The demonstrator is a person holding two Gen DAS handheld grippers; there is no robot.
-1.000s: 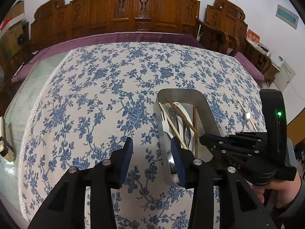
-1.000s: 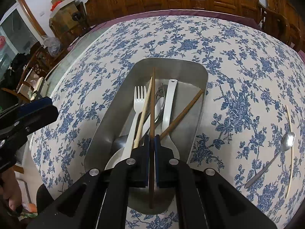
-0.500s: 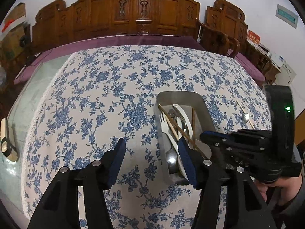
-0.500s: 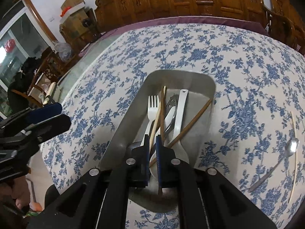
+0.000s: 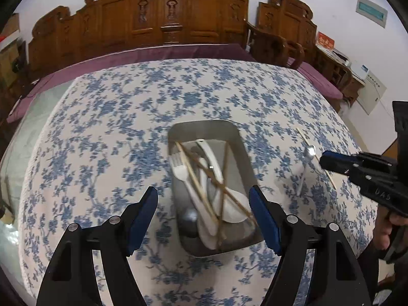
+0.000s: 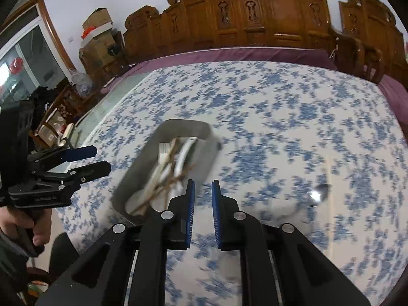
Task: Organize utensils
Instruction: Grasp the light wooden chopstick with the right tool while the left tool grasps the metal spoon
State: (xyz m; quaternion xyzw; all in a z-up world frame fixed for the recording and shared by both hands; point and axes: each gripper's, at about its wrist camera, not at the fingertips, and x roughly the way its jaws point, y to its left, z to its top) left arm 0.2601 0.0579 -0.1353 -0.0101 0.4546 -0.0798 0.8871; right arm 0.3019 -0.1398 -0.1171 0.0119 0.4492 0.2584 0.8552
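a metal tray (image 5: 239,137) sits on the table, on a tablecloth (image 5: 107,132) printed with blue flowers. in the tray lie a white fork (image 5: 182,173), a white spoon (image 5: 229,209), a metal spoon whose bowl (image 5: 190,215) shows near the closer end, and several wooden chopsticks (image 5: 196,181) crossing over one another.

the left gripper (image 5: 204,216) hangs just above the near end of the tray, its blue-padded fingers (image 5: 141,216) spread wide with nothing between them.

the right gripper (image 6: 203,211) is to the right of the tray, above the cloth; its fingers (image 6: 190,214) stand a little apart and hold nothing. this view is blurred.

well to the right of the tray, out on the cloth, lie a metal spoon (image 5: 306,168) and a single pale chopstick (image 5: 315,156), close together and seeming to cross near the spoon's bowl.

carved wooden chairs (image 5: 165,25) line the far side.
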